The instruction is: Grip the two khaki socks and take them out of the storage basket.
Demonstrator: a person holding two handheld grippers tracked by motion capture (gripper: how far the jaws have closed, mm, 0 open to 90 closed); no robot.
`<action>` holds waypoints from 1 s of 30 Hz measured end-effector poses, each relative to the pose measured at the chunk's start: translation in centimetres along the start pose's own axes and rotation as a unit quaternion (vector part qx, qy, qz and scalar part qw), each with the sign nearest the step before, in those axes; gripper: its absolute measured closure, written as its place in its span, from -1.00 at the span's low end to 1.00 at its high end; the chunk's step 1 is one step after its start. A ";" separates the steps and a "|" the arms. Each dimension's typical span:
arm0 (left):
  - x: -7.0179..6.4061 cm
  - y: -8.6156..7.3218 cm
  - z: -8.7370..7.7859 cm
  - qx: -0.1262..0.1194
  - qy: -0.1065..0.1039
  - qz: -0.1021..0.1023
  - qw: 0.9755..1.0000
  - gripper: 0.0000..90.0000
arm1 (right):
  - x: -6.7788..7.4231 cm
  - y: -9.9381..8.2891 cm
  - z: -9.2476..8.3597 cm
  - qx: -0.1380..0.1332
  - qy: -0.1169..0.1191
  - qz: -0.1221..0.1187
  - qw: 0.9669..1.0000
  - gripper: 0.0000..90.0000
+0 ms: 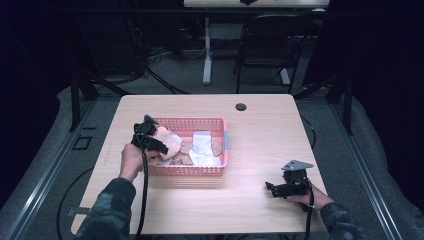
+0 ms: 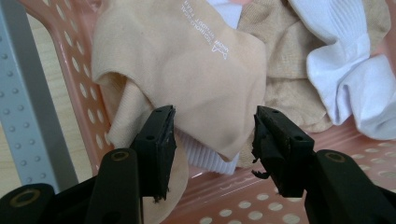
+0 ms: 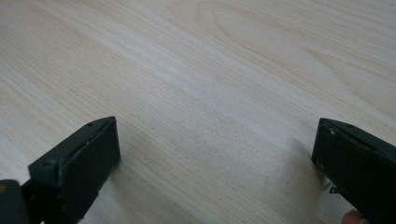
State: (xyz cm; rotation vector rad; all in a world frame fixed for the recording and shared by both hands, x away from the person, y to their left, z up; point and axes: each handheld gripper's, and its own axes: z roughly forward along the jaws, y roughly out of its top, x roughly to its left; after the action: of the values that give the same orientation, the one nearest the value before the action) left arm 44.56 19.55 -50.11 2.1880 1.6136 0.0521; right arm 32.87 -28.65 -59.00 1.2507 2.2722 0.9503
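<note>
Left gripper point(image 2: 212, 128) inside pink basket point(image 1: 220, 125) at table's point(image 1: 260, 135) left, jaws apart around a beige sock point(image 2: 187, 70). Right gripper point(image 1: 272, 188) low over bare wood, near right, jaws wide apart, holding nothing.

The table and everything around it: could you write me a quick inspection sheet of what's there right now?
Surface: pale wooden table with a dark round hole near the far edge.
Job's things: pink basket holding a beige sock, white socks and other tan ones.
Clutter: nothing seen.
Tongs: left tongs open, jaws either side of the beige sock inside the basket; right tongs open over bare wood, near the table's right front.
Cables: one trails from each tool toward the person; more lie on the floor.
Surroundings: dark room, a black chair and a table leg beyond.
</note>
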 end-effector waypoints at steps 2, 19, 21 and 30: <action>-0.1 -0.1 -0.2 0.001 0.002 0.002 1.000 0.09 | 0.0 0.0 0.0 -0.001 0.003 0.001 1.000 -0.99; 0.5 -0.3 -0.1 0.018 0.015 0.002 1.000 0.20 | 0.0 0.0 0.0 -0.002 0.006 -0.001 1.000 -0.99; 0.5 -0.2 0.0 0.015 0.015 0.001 1.000 0.20 | 0.0 0.0 0.0 0.000 0.005 -0.002 1.000 -0.99; 0.5 0.9 1.0 0.007 0.011 -0.004 1.000 0.31 | 0.0 0.0 0.0 0.000 0.006 -0.003 1.000 -0.99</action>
State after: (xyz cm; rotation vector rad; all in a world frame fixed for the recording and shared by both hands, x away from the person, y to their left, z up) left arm 45.83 19.50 -50.86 2.1986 1.6386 0.0621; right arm 32.87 -28.64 -58.99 1.2416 2.2841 0.9588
